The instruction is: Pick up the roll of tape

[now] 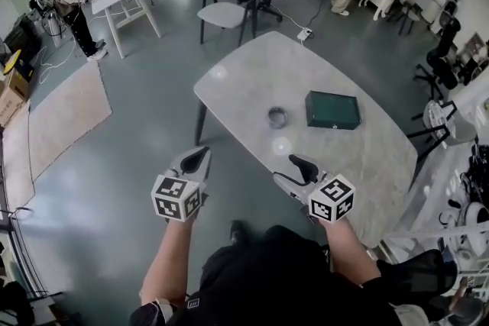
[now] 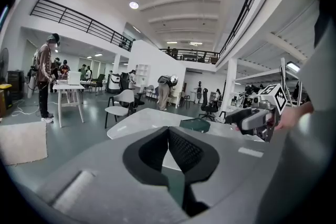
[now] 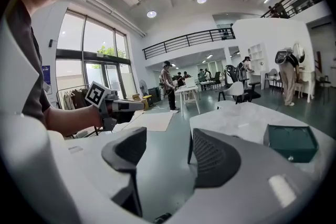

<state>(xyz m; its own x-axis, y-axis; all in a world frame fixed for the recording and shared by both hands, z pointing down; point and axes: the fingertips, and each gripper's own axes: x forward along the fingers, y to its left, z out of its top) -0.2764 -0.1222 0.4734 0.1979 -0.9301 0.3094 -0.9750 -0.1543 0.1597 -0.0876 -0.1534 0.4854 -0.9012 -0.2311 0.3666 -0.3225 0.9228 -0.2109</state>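
At the far left, a beige rug [image 1: 61, 114] lies on the grey floor [image 1: 145, 156]. We hold our left claw [image 1: 195, 159] over that floor, just off the near left edge of the white marble-patterned table [image 1: 252, 76]. In the left gripper view the left claw [image 2: 168, 130] is closed. Its black pads meet at the tips and nothing is caught between them.

Further right, the small grey roll of tape [image 1: 276, 117] lies flat near the middle of the table. It is ahead of both claws and touched by neither.

Our right claw [image 1: 300, 166] hovers at the near edge of the table, short of the tape. In the right gripper view the right claw [image 3: 164, 147] stands wide. We see only floor and the table's edge through the gap.

Just right of the tape, and apart from it, a dark green flat box [image 1: 333, 110] rests on the table. It also shows at the right of the right gripper view [image 3: 291, 142].
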